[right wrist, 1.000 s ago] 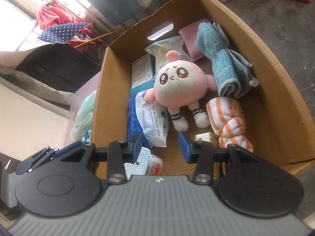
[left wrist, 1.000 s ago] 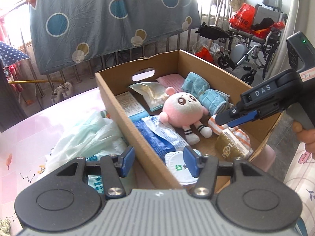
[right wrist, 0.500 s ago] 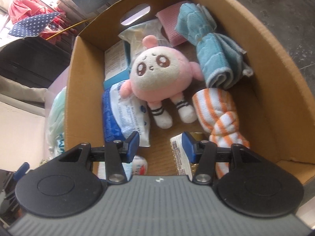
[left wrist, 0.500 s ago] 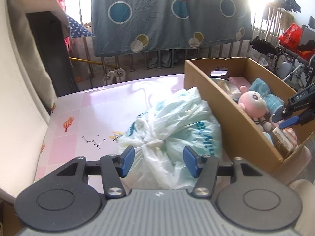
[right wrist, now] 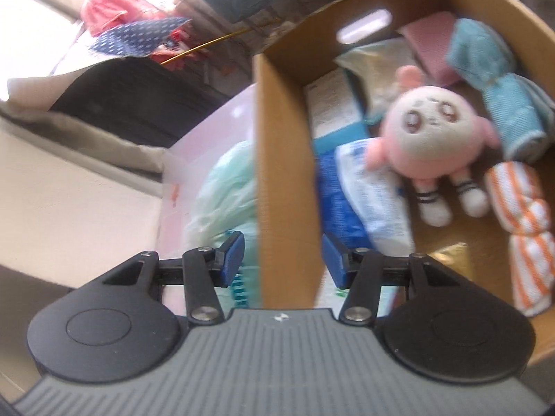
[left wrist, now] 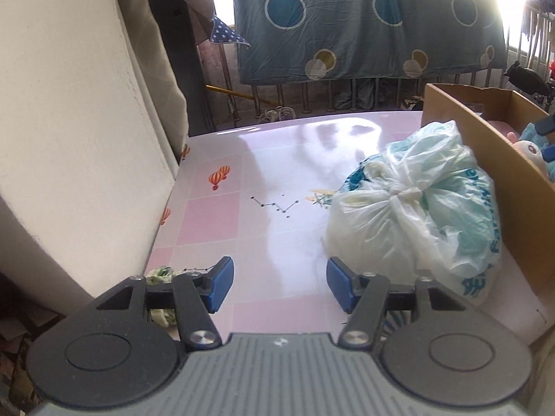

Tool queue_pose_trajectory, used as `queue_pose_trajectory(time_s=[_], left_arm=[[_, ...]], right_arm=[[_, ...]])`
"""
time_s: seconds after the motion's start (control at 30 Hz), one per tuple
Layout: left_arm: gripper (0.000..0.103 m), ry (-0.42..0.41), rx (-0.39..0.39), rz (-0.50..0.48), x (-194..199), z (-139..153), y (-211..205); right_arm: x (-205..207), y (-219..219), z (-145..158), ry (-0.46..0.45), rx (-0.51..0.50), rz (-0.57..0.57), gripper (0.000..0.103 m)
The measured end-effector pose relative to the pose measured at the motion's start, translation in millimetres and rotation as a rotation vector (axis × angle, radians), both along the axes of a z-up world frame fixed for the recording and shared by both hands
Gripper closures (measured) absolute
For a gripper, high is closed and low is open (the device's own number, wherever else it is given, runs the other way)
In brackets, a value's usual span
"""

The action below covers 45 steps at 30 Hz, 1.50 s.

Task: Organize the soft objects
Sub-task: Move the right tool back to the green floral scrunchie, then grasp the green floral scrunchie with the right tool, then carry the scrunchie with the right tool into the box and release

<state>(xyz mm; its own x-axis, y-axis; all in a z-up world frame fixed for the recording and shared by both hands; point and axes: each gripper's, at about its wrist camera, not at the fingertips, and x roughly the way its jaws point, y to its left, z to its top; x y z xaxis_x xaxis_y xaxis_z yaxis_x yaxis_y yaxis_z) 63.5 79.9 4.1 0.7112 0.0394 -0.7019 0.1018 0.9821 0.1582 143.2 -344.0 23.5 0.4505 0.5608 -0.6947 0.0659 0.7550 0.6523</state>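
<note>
A cardboard box (right wrist: 277,159) holds a pink plush doll (right wrist: 433,145), a teal towel (right wrist: 499,104), an orange-striped towel (right wrist: 523,222), a pink cloth (right wrist: 430,41) and blue-white packets (right wrist: 360,194). A tied pale plastic bag (left wrist: 416,201) of soft things lies on the pink table (left wrist: 270,187) against the box wall (left wrist: 503,180). My left gripper (left wrist: 279,286) is open and empty over the table, left of the bag. My right gripper (right wrist: 282,260) is open and empty, astride the box's left wall from above. A small green crumpled thing (left wrist: 159,274) lies under the left finger.
A cream wall or cushion (left wrist: 69,138) bounds the table on the left. A railing with a blue dotted sheet (left wrist: 364,24) stands beyond the table's far edge. Shoes (left wrist: 277,114) lie on the floor there.
My left gripper has swung left, away from the box to the table beside the bag. My right gripper has shifted left from inside the box to over its left wall.
</note>
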Motion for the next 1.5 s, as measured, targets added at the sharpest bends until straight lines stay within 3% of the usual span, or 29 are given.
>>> queue_pose_trajectory(time_s=[0.17,0.37,0.5,0.67,0.77,1.0,1.1,1.13,1.23,1.5], left_arm=[[0.042,-0.007,0.073,0.076,0,-17,30],[0.042,-0.005,0.177,0.095,2,-42,47],[0.042,0.025,0.177,0.122,11,-59,62],[0.042,0.047,0.180,0.143,23,-72,79],[0.043,0.078,0.179,0.151,33,-80,86],[0.076,0.123,0.101,0.190,39,-87,103],[0.084,0.114,0.085,0.192,35,-86,104],[0.085,0.109,0.078,0.193,34,-85,104],[0.087,0.109,0.035,0.196,30,-81,104],[0.088,0.048,0.007,0.111,7,-47,71]], right_arm=[[39,118,3,-0.034,0.047,0.265,0.052],[83,263,-18,-0.039,0.082,0.568,0.052],[108,338,-48,0.011,0.093,0.689,0.052],[126,401,-81,0.012,0.031,0.784,0.053],[133,423,-99,0.009,0.017,0.810,0.053],[135,461,-138,0.045,0.006,0.871,0.052],[127,463,-141,0.039,0.008,0.896,0.059],[124,461,-140,0.048,0.003,0.894,0.067],[123,453,-140,0.070,-0.006,0.862,0.079],[110,405,-108,0.076,-0.016,0.759,0.089]])
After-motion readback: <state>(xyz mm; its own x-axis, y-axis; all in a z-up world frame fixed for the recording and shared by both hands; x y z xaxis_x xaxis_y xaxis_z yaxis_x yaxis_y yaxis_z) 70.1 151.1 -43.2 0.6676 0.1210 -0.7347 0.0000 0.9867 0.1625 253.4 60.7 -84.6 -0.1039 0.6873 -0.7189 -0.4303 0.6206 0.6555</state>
